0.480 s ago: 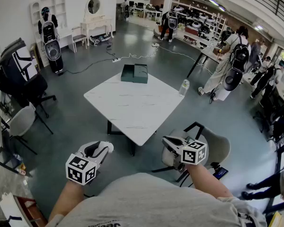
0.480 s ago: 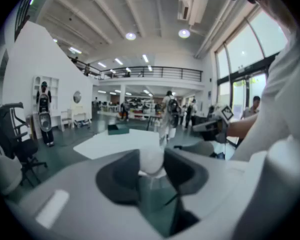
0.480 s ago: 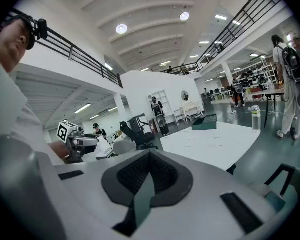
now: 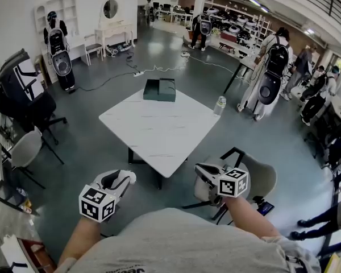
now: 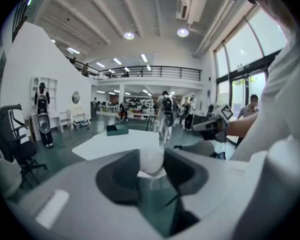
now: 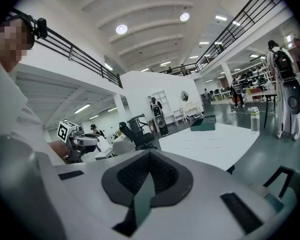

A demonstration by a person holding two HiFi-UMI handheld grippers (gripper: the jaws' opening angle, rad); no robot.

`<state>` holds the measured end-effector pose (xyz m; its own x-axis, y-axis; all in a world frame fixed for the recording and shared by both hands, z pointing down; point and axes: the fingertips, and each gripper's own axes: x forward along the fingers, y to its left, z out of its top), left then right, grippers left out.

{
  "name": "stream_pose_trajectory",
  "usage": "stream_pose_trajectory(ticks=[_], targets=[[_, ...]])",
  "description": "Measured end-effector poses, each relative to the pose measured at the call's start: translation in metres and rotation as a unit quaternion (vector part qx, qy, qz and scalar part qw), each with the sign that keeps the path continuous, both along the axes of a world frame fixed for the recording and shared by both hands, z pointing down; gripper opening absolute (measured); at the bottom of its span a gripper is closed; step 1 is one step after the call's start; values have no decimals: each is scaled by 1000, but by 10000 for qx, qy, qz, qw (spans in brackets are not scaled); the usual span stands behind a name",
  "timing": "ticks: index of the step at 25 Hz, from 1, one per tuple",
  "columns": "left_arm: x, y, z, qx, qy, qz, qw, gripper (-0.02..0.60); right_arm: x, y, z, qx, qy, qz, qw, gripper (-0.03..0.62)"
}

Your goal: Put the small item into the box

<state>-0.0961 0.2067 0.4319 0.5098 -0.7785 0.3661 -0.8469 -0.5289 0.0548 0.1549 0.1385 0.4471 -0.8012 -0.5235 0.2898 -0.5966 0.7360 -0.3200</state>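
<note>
- White table (image 4: 159,132): square top, seen corner-on in the head view, one corner toward the person. It stands on a grey floor (image 4: 102,107) in a large open hall.
- Grey chair (image 4: 264,178): just right of the table's near corner, beside and partly behind the right gripper in the head view.
- Box (image 4: 159,90): dark green, on the far corner of the table, showing two halves side by side. It is well apart from both grippers.
- Left gripper (image 4: 127,177): held low in front of the person's torso, short of the near table corner and pointing toward it. Its jaws stand partly apart and are closed against the small item.
- Right gripper (image 4: 200,168): level with the left one, also off the table. In the right gripper view its dark pads meet in a line, with nothing between them.
- Bottle (image 4: 219,105): clear, upright, at the table's right corner.
- Small item (image 5: 151,160): white and rounded, seated between the left jaws near their tips. It is off the table and not in the box.
</note>
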Motion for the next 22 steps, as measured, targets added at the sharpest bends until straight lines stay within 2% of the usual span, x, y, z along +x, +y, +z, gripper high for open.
stream_pose_trajectory(ticks=[10,17,22], targets=[[11,-35,-2,15,-19,-149,9999,157,14,-30,-3,75,-2,-72,9999,8],[43,-62,-12,75,199,-399,9990,156,45,-54,-7,353,274,-145,9989,8],[66,-75,-17,-6,468,-647,9968,158,58,-66,-10,596,524,-390,9961,8]])
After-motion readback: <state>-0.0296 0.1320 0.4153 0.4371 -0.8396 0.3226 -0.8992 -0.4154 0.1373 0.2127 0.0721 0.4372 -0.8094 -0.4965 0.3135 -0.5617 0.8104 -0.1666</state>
